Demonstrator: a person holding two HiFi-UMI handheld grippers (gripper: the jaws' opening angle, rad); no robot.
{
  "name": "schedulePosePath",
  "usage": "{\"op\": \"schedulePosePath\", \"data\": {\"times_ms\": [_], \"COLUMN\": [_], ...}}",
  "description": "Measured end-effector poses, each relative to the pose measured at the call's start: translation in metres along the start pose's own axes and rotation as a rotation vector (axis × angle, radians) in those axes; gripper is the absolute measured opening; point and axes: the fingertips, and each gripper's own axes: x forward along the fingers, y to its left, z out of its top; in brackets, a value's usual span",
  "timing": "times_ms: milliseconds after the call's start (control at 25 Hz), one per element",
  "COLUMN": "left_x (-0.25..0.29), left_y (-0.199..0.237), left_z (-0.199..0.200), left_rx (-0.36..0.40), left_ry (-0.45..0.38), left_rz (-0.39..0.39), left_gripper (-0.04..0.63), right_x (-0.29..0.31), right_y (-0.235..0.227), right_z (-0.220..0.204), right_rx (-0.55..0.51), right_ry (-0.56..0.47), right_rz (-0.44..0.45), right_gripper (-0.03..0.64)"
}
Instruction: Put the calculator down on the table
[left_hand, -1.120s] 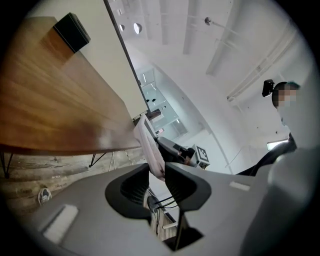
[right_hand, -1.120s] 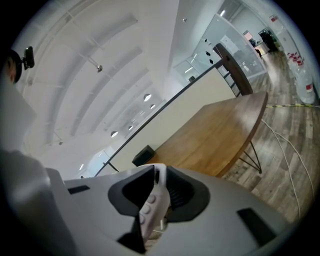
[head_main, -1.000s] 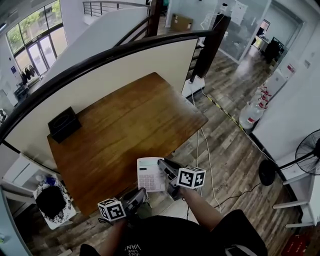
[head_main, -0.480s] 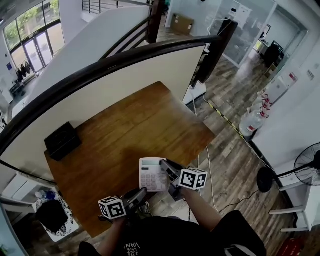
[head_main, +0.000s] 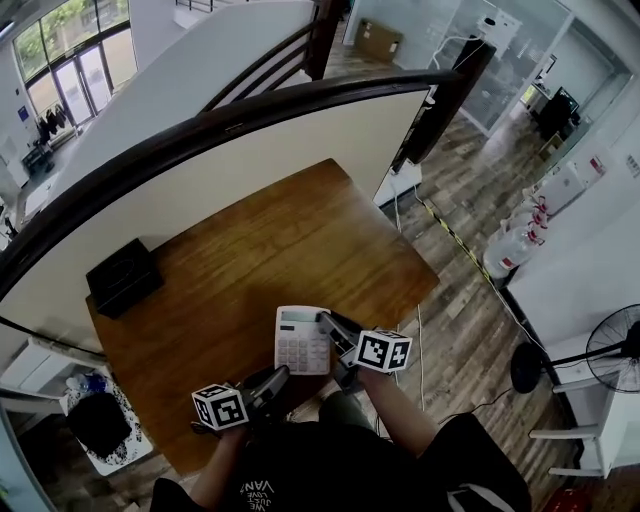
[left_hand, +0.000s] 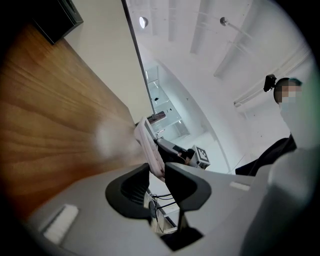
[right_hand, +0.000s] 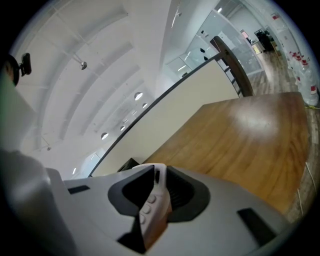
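Observation:
A white calculator (head_main: 301, 340) hangs face up just above the near part of the wooden table (head_main: 250, 250). My right gripper (head_main: 329, 327) is shut on its right edge; in the right gripper view the calculator (right_hand: 151, 206) stands on edge between the jaws of that gripper (right_hand: 159, 192), buttons showing. From below left, my left gripper (head_main: 281, 373) is shut on the near left corner. The left gripper view shows the calculator's (left_hand: 148, 142) pale edge running into the left gripper (left_hand: 157, 175), with the right gripper's marker cube beyond.
A black box (head_main: 123, 275) sits at the table's far left corner. A cream partition with a dark rail (head_main: 300, 110) backs the table. Cables (head_main: 418, 330), water bottles (head_main: 510, 250) and a fan (head_main: 615, 350) stand on the floor to the right.
Both grippers have carried the calculator forward, from over the table's near edge to further over the tabletop. Both grips are unchanged.

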Motion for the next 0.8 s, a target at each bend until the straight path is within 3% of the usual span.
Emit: {"op": "schedulePosePath", "data": {"times_ms": [400, 800], "left_x": [0.039, 0.089], "left_y": [0.013, 0.038], "left_z": [0.021, 0.054], "left_rx": [0.006, -0.025], "left_ry": [-0.041, -0.199], "left_rz": [0.043, 0.178], "left_gripper": [0.096, 0.097], "right_x": [0.030, 0.092], "right_y": [-0.028, -0.056], "right_z": [0.031, 0.071], "right_rx": [-0.013, -0.065], "right_ry": [0.047, 0.202], "right_rz": [0.055, 0.191], "right_gripper": [0.057, 0.057]}}
